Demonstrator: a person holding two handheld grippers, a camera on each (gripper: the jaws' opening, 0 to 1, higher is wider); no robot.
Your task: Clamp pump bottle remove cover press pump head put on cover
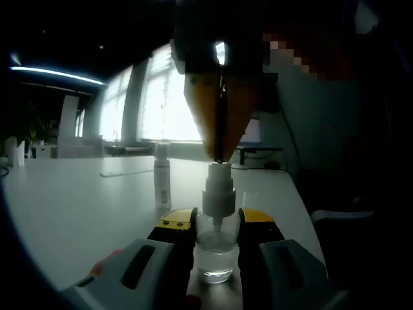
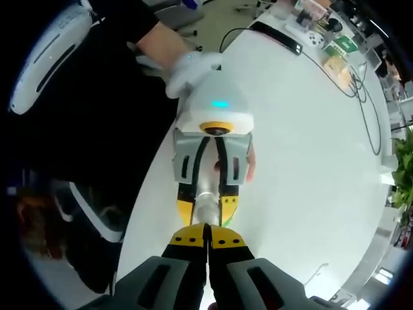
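Left gripper [image 1: 216, 226]: yellow-tipped jaws with grey plastic bodies; clamped from both sides on the pump bottle, one jaw against each side of its body; in the right gripper view it [image 2: 208, 205] is seen from above, held by a hand in a white glove [image 2: 190, 68]

Right gripper [image 2: 208, 234]: jaws pressed together, only a thin dark seam between the yellow tips; nothing held between them; in the left gripper view it [image 1: 220, 158] comes down from above as a tapering yellow wedge, its tip touching the top of the pump head

Pump bottle [image 1: 215, 255]: small, round, clear body, glassy and see-through; stands upright on the table between the left jaws; in the right gripper view it [image 2: 208, 208] appears as a pale cylinder between the yellow jaw ends

Pump head [image 1: 218, 188]: white plastic, stepped cylinder with a ribbed collar; sits on the bottle neck, bare, directly under the right gripper's tip

Cover [image 1: 162, 175]: I take the tall slim translucent tube as the cover; stands upright on the table, to the left of and beyond the bottle, apart from it

Table [image 1: 84, 200]: smooth, white, matt; rounded edge in the right gripper view [image 2: 310, 148]; black cables [image 2: 361, 97] trail across its far part

Person: dark sleeve [image 2: 103, 77] beside the table

Backdrop: bright windows [image 1: 161, 97] behind the table
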